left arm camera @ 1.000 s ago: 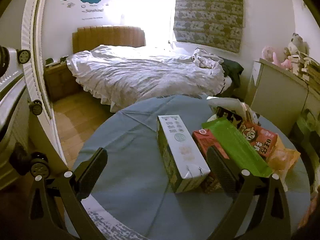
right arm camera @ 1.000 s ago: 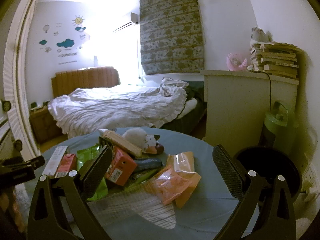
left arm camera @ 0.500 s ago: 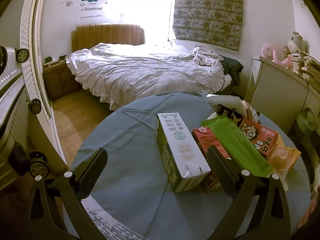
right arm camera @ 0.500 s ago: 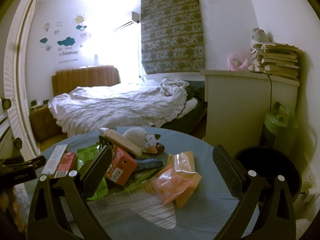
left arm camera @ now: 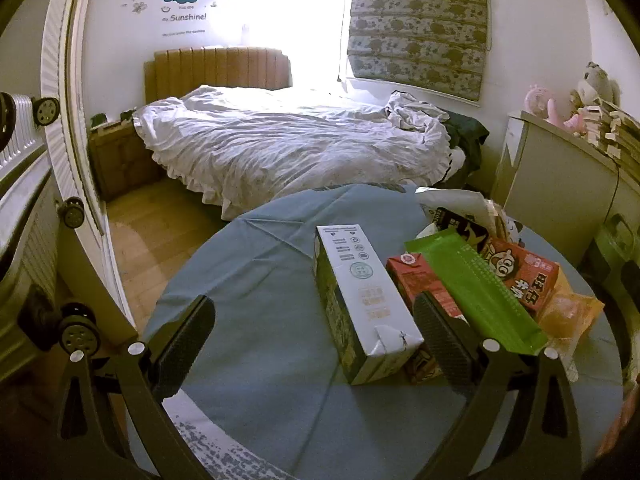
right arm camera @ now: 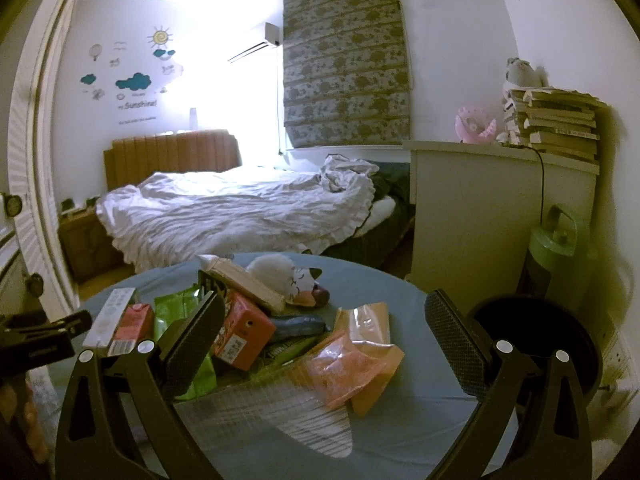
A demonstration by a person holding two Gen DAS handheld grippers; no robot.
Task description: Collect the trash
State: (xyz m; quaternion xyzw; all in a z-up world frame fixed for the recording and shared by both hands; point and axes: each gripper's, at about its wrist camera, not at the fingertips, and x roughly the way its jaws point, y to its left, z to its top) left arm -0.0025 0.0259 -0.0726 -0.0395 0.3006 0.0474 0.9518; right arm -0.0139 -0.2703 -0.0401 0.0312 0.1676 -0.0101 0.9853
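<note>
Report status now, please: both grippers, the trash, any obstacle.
Left gripper open, empty, above table. Right gripper open, empty. Trash pile untouched: carton, orange bags. Bin beside table, nothing blocking.

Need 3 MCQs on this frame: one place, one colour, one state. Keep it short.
1. The white carton lies where from the small red carton?
A) to its left B) on top of it C) behind it
2. The long flat packet resting over the red cartons is
A) blue B) green C) white
3. The left gripper and right gripper are
A) both open, empty B) both shut C) one holding trash
Key: 1 A, the two lie side by side in the left view; 2 B, bright green; 3 A, wide gaps between fingers, nothing held.
</note>
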